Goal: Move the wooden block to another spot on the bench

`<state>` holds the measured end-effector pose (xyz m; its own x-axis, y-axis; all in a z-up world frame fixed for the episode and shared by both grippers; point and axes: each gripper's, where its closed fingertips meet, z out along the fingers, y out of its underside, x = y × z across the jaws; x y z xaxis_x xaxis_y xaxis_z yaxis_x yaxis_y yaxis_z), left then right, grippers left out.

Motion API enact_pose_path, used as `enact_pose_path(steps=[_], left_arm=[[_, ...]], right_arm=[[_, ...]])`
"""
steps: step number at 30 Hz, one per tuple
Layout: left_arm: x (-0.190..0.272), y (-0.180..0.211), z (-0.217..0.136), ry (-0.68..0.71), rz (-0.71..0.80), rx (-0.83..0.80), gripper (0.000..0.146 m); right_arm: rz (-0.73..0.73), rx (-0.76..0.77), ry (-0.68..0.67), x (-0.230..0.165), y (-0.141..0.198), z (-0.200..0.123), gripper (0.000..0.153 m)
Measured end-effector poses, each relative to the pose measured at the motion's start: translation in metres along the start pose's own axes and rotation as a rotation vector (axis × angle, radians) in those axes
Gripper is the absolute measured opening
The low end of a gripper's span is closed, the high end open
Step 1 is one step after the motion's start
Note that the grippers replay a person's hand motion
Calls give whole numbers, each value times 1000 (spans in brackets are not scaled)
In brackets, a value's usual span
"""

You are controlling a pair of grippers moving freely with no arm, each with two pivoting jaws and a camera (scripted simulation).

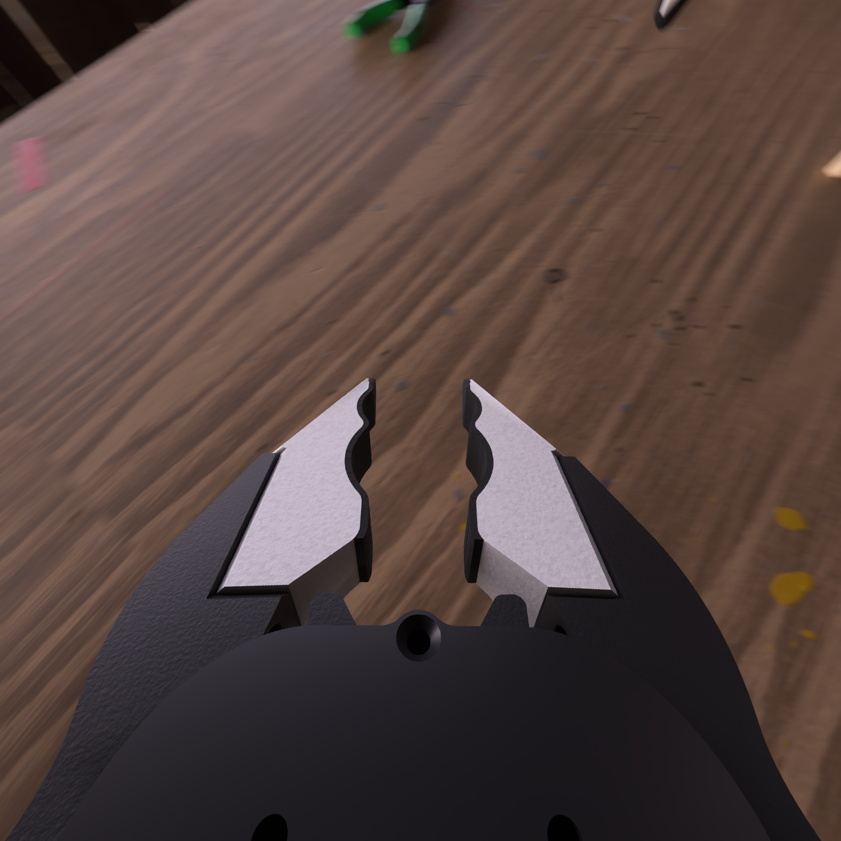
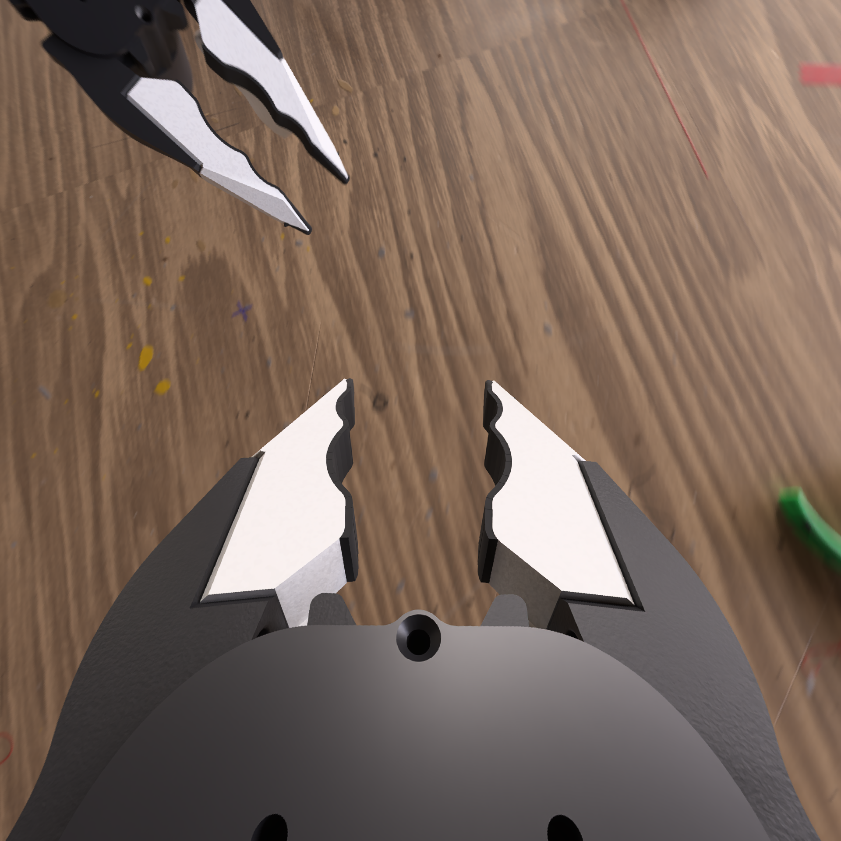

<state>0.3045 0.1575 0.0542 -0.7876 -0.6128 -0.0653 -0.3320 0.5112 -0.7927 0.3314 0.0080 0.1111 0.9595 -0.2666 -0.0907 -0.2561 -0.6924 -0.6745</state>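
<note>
Item one, nearest in my left wrist view: my left hand-held gripper (image 1: 419, 387), fingers spread with a clear gap, nothing between them, hanging over bare counter (image 1: 273, 273). Item two, just past it to the right: yellow paint spots (image 1: 789, 587) and dark specks on the brown wood grain. Item three, far left: a blurred pink patch (image 1: 31, 163) on the surface. Item four, right edge of the view: a pale tan corner (image 1: 833, 167), cut off by the frame; it may be the wooden block, but I cannot tell from so little, and I see no block anywhere else. Item five, far end: green-handled pliers (image 1: 391, 22) lying on the counter, and beside the top right corner a white-and-black fingertip (image 1: 669, 11) of the other unit. Item six, nearest in my right wrist view: my right hand-held gripper (image 2: 417, 387), fingers likewise spread and empty above the wood. Item seven, to its right: one green pliers handle (image 2: 810, 528), blurred. Item eight, left: yellow splashes (image 2: 145, 357). Item nine, upper left: the left unit seen from outside, pointing down toward the counter, its fingers apart. Item ten, far right: a thin red line (image 2: 669, 95) and a red patch (image 2: 821, 73).
</note>
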Motion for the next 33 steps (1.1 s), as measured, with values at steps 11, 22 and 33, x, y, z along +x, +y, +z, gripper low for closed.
enact_pose_path(steps=[11,22,33], left_arm=[[169,-36,89,390,329,-97,37],[193,-44,112,417,339,-99,44],[178,-45,113,356,330,-60,48]], right_arm=[[258,144,73,-58,186,-63,59],[252,124,228,-91,198,-53,47],[291,3,320,-85,214,-50,7]])
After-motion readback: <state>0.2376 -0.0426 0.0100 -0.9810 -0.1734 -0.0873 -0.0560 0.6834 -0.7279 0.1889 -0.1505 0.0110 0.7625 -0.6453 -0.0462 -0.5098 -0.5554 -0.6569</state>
